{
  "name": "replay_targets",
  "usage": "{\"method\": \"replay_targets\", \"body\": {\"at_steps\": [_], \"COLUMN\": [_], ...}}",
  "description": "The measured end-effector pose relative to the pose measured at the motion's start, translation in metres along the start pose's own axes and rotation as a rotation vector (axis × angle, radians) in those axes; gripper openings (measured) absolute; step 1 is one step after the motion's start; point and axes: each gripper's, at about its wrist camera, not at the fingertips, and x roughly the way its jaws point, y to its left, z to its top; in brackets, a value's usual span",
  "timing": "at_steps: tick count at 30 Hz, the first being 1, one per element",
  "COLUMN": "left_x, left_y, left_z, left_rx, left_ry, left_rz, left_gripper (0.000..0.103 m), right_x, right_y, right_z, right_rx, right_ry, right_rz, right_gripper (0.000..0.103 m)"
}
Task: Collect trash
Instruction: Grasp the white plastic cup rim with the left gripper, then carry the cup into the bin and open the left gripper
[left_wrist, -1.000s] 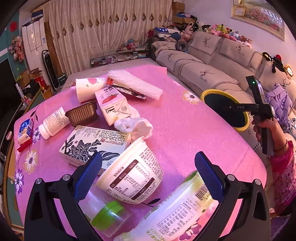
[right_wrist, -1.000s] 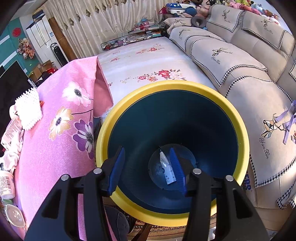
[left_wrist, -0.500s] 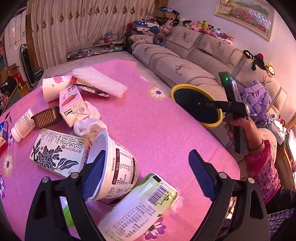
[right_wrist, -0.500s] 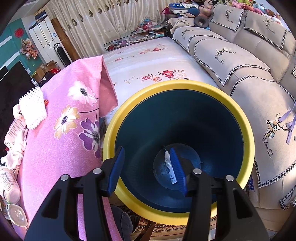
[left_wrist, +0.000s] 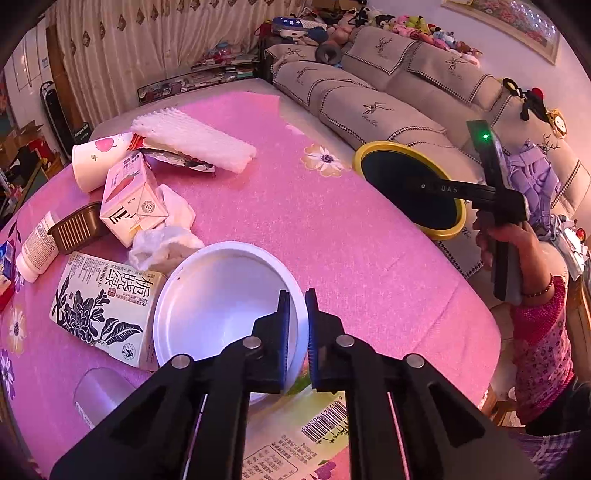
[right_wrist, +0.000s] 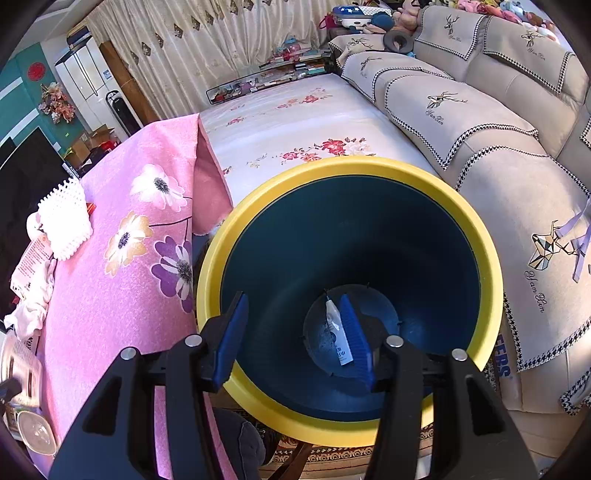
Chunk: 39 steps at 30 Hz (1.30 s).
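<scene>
On the pink tablecloth (left_wrist: 332, 240) a white plastic tub (left_wrist: 221, 291) stands tipped, its empty inside facing me. My left gripper (left_wrist: 297, 295) is shut on the tub's right rim, one pad inside the wall and one outside. My right gripper (right_wrist: 291, 297) hangs open over the yellow-rimmed dark bin (right_wrist: 332, 166), nothing between its fingers. A small white tube (right_wrist: 336, 325) lies on the bin's bottom. The left wrist view shows the bin (left_wrist: 369, 147) beside the table's far right edge, with a hand (left_wrist: 506, 236) holding the right gripper over it.
More trash lies left of the tub: a flower-printed carton (left_wrist: 107, 302), crumpled tissue (left_wrist: 162, 243), a carrot carton (left_wrist: 129, 195), a brown tray (left_wrist: 75, 229), a white bottle (left_wrist: 37, 247), a paper cup (left_wrist: 96, 158) and foam netting (left_wrist: 199, 142). A sofa (left_wrist: 388, 107) runs behind the bin.
My left gripper moved forward over the tub and closed from wide open onto its rim; the tub has tipped mouth-up towards me. The right gripper stays over the bin.
</scene>
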Motion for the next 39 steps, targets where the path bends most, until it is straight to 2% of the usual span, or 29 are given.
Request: {"method": "replay_targets", "body": {"at_steps": [4, 10, 18, 25, 32, 39], "left_x": [0.003, -0.006, 0.008, 0.063, 0.130, 0.187], "left_y": [-0.006, -0.025, -0.093, -0.153, -0.197, -0.222], "left_z": [0.007, 0.025, 0.073, 0.129, 0.157, 0.171], "left_rx": [0.033, 0.060, 0.175, 0.177, 0.116, 0.085], "left_ry": [-0.015, -0.066, -0.076, -0.002, 0.017, 0.039], "left_rz": [0.068, 0.041, -0.027, -0.116, -0.085, -0.020], "left_gripper": [0.007, 0.007, 0.007, 0.007, 0.007, 0.007], "right_x": [-0.006, -0.022, -0.070, -0.109, -0.133, -0.133], "right_y": [0.000, -0.004, -0.032, -0.065, -0.094, -0.114], "right_z": [-0.001, -0.004, -0.009, -0.021, -0.029, -0.033], "right_rx": [-0.002, -0.001, 0.031, 0.067, 0.087, 0.109], "right_ry": [-0.015, -0.053, -0.169, -0.241, -0.274, -0.269], "right_rz": [0.007, 0.012, -0.026, -0.071, -0.089, -0.087], "right_gripper": [0.050, 0.050, 0.050, 0.050, 0.051, 0.051]}}
